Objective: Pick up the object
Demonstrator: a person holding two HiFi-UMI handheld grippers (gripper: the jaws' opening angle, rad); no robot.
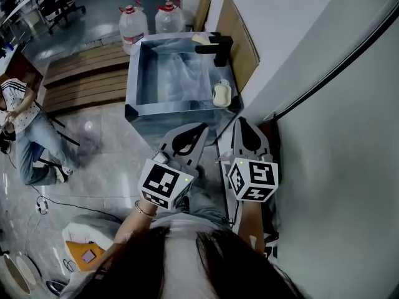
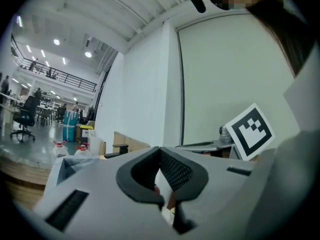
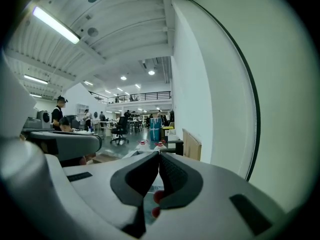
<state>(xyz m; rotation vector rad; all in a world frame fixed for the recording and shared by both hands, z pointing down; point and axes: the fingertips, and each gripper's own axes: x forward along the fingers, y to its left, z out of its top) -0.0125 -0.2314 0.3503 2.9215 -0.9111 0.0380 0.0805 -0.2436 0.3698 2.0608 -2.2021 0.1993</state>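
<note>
A steel sink basin (image 1: 134, 83) stands ahead of me, with a black faucet (image 1: 216, 47) at its far right corner. On its right rim rests a pale, soap-like object (image 1: 221, 94). My left gripper (image 1: 202, 129) is held close to my body, just short of the basin's near edge, jaws closed tip to tip with nothing between them. My right gripper (image 1: 240, 121) hangs beside it, also shut and empty. In the left gripper view the left gripper (image 2: 160, 150) points level, past the faucet (image 2: 115, 150). The right gripper (image 3: 159, 155) aims over the basin toward the hall.
Two big water bottles (image 1: 133, 23) stand behind the basin, and wooden boards (image 1: 240, 37) lean on the white wall (image 1: 336, 123) at the right. A low wooden platform (image 1: 84, 76) lies to the left. A seated person (image 1: 22, 126) is at the far left.
</note>
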